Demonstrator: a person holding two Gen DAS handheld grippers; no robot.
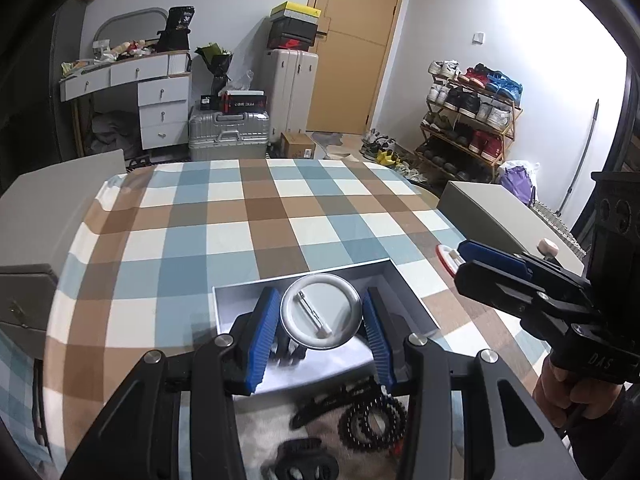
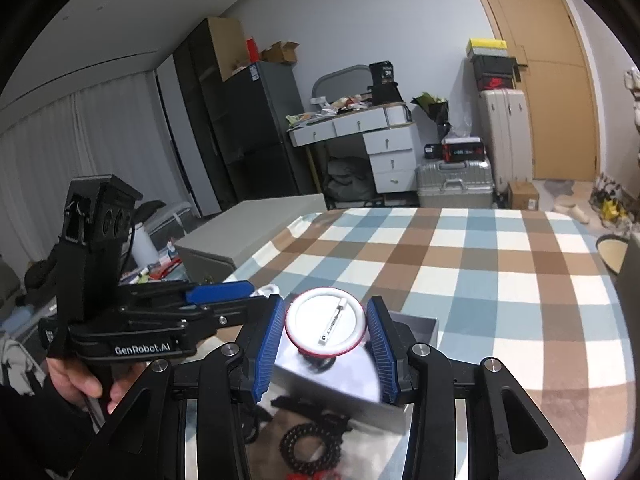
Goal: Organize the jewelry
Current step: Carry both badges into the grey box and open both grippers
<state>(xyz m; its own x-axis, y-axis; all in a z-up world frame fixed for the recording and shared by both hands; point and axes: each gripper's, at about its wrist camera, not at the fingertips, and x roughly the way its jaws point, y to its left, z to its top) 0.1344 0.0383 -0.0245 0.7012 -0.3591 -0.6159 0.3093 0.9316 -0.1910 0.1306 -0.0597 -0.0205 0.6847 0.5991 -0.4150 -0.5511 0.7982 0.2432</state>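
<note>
Badges were pinched back-up, one in each tool, the left tool point(image 1: 322, 320) holding its silver badge point(image 1: 320, 312) directly above the open grey box point(image 1: 408, 292) on the checked worktop point(image 1: 240, 216), nearer than the right tool point(image 2: 326, 328) with its red-rimmed badge point(image 2: 326, 322).

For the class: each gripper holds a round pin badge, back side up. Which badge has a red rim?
The badge in the right gripper: its white back is edged in red. The left gripper's badge is plain silver-grey with no coloured edge.
</note>
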